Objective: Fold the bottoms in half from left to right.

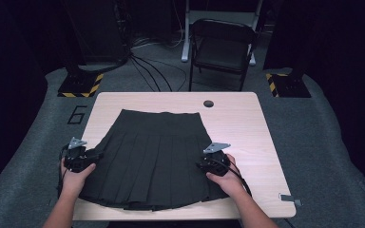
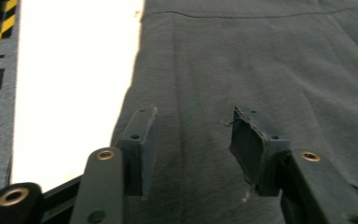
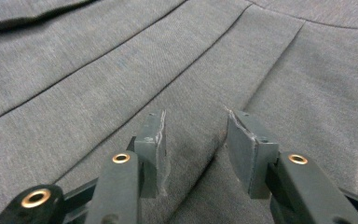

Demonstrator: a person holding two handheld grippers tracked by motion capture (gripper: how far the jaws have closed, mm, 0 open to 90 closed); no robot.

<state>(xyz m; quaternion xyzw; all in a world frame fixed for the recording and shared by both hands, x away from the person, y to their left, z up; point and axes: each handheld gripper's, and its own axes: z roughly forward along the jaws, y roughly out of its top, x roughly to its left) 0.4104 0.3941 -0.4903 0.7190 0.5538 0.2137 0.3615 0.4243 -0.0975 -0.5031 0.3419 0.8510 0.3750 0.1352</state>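
I have the dark pleated skirt (image 1: 154, 159) spread flat on the bench (image 1: 247, 118), not yet folded. My left claw (image 2: 193, 135) and right claw (image 3: 193, 140) sit partly open over its 2 side edges, gripping nothing, so all the folding remains.

Dim room w/ dark edges; tabletop (image 2: 74, 84) glare blown white.
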